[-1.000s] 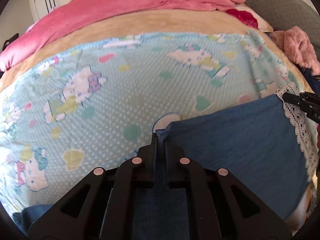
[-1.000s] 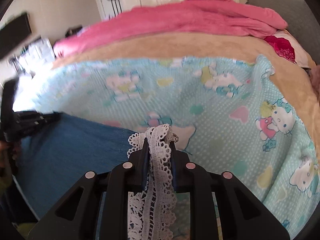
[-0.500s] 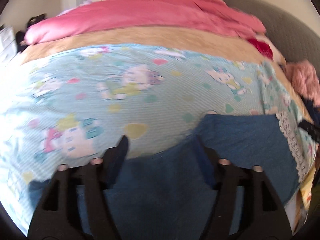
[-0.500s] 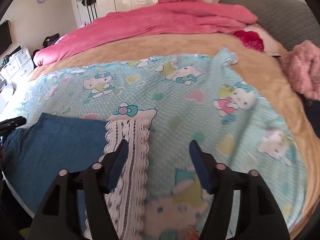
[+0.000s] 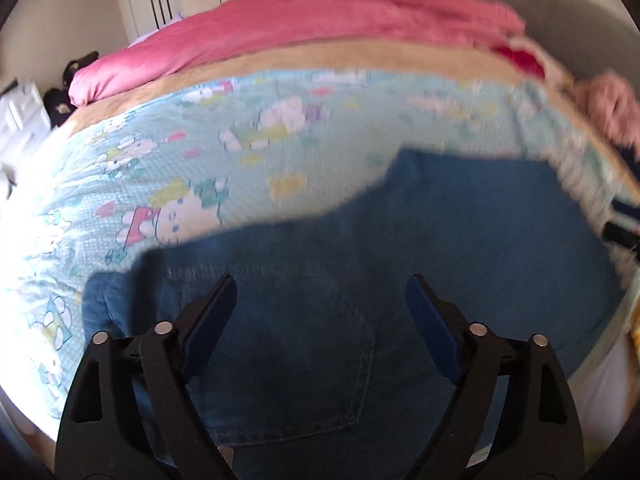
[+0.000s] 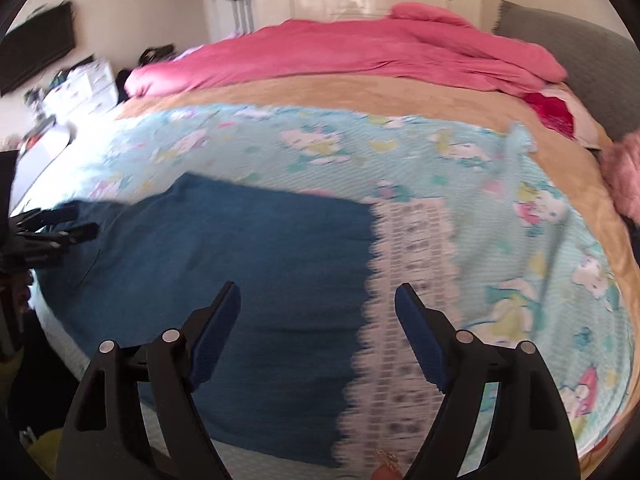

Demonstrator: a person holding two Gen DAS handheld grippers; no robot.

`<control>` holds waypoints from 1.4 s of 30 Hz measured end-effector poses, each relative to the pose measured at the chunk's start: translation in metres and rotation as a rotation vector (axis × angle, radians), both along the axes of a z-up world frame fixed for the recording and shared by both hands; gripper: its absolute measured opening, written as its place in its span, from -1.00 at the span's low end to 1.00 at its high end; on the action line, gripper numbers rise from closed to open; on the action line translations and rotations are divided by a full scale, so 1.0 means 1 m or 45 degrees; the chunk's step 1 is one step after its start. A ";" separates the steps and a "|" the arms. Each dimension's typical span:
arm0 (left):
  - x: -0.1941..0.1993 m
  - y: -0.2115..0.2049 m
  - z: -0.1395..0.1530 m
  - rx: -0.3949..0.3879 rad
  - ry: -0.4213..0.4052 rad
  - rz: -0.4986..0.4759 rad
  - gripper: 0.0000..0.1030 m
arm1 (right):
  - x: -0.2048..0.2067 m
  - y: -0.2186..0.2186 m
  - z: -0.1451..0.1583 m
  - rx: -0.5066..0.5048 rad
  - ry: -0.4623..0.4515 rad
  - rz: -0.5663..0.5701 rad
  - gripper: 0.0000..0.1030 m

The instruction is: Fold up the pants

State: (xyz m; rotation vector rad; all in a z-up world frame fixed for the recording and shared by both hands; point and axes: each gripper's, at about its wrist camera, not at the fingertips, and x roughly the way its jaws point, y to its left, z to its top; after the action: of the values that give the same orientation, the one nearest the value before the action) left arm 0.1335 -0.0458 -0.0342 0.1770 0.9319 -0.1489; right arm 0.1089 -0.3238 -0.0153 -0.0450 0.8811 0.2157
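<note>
Left wrist view: the left tongs (image 5: 320,296) hang over the denim pants (image 5: 460,240), jaws opening wide with nothing pinched between them; a stitched back pocket (image 5: 320,364) lies flat below the gap. The pants lie folded on the light-blue cartoon-print blanket (image 5: 200,160) at the near edge of the bed, lace-trimmed hem (image 5: 576,176) to the right. In the right wrist view, the right tongs (image 6: 318,300) are also opening and hold nothing; below them the blue cloth meets the white lace band (image 6: 408,280), which runs from far to near. The left tongs show at the left edge (image 6: 52,232). A pink duvet (image 6: 360,52) lies bunched along the far side of the bed.
</note>
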 end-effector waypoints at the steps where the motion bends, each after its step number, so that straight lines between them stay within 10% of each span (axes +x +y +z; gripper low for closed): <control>1: 0.001 0.002 -0.009 0.050 0.027 0.019 0.64 | 0.001 0.001 -0.004 -0.017 0.026 -0.002 0.52; 5: 0.000 0.033 -0.022 -0.063 0.071 0.065 0.72 | 0.006 -0.019 -0.028 -0.100 0.175 -0.154 0.50; 19: -0.030 0.038 0.015 -0.194 -0.016 0.035 0.76 | -0.022 -0.033 0.004 0.055 0.019 -0.153 0.47; 42: -0.074 -0.048 -0.029 -0.071 0.159 -0.269 0.81 | -0.054 -0.005 -0.032 0.021 0.194 -0.144 0.49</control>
State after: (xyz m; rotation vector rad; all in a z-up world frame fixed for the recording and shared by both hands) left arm 0.0598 -0.0941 -0.0632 0.2161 1.0311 -0.3844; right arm 0.0545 -0.3286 -0.0475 0.0372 1.0300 0.1219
